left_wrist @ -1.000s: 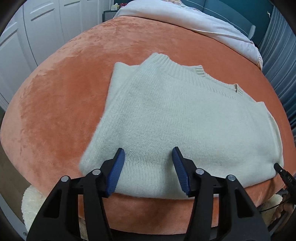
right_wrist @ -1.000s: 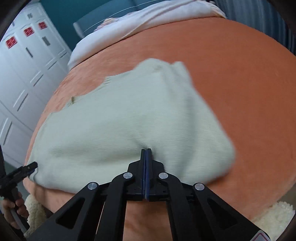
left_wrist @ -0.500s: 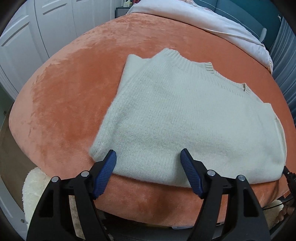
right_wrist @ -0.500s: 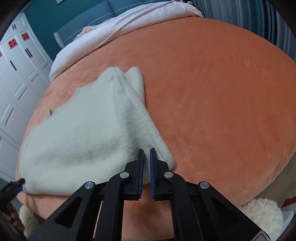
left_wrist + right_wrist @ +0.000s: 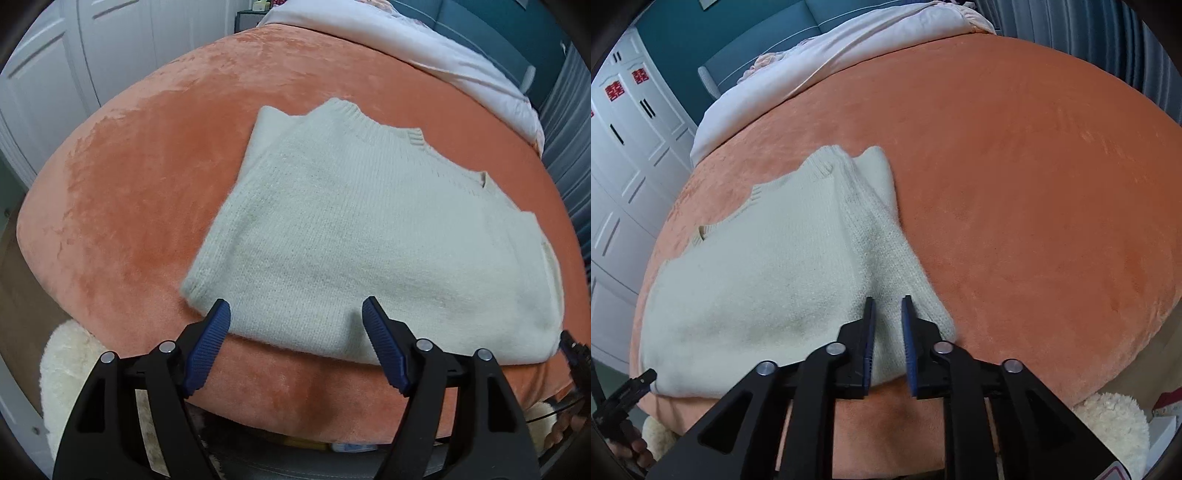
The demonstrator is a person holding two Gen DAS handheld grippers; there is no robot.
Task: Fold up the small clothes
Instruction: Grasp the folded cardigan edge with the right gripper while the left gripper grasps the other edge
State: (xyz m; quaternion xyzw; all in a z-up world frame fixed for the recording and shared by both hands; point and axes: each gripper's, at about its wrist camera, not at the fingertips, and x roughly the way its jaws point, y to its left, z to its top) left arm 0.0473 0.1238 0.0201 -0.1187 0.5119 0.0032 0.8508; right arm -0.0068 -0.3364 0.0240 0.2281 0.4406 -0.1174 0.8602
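Note:
A cream knit sweater (image 5: 369, 236) lies folded flat on the orange plush bed cover (image 5: 140, 177), its ribbed edges at the far side. My left gripper (image 5: 295, 314) is open wide and empty, just above the sweater's near edge. In the right wrist view the same sweater (image 5: 768, 273) lies left of centre, with a folded ridge running toward me. My right gripper (image 5: 888, 306) is open by a narrow gap over the sweater's near right corner, holding nothing.
A white duvet (image 5: 849, 48) lies across the far end of the bed. White wardrobe doors (image 5: 74, 55) stand to the left. A fluffy cream rug (image 5: 70, 369) lies on the floor below the bed's near edge. The orange cover (image 5: 1034, 184) stretches to the right of the sweater.
My right gripper was shut on the sweater's edge, carried it over to the right, then opened and let go. My left gripper stayed open and drew back toward the near edge.

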